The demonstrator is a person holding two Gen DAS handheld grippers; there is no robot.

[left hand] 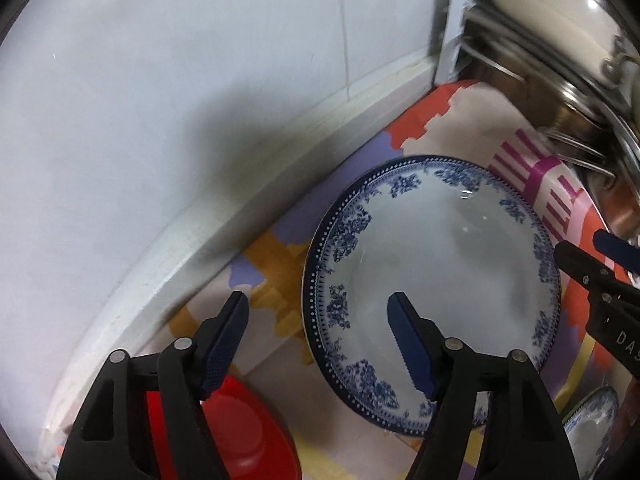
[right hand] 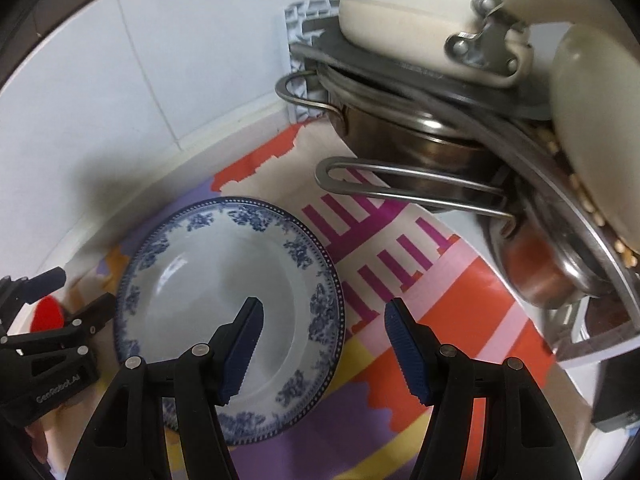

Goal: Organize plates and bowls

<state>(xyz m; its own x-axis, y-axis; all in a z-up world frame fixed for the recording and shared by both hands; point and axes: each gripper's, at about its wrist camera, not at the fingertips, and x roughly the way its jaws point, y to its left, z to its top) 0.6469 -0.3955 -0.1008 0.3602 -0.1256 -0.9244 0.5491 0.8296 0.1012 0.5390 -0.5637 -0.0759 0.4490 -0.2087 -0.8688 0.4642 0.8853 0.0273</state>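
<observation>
A white plate with a blue floral rim (left hand: 452,264) lies flat on a colourful patterned mat; it also shows in the right wrist view (right hand: 216,276). My left gripper (left hand: 318,304) is open and empty, its jaws straddling the plate's left rim from above. My right gripper (right hand: 322,312) is open and empty, its jaws straddling the plate's right rim. A red bowl (left hand: 240,436) sits upside down at the lower left. A second blue-patterned dish (left hand: 594,428) peeks in at the lower right.
A white tiled wall (left hand: 160,100) with a raised ledge runs along the left. Stacked steel pots with long wire handles (right hand: 420,148) and a cream pot (right hand: 408,12) crowd the right side. The patterned mat (right hand: 440,320) covers the counter.
</observation>
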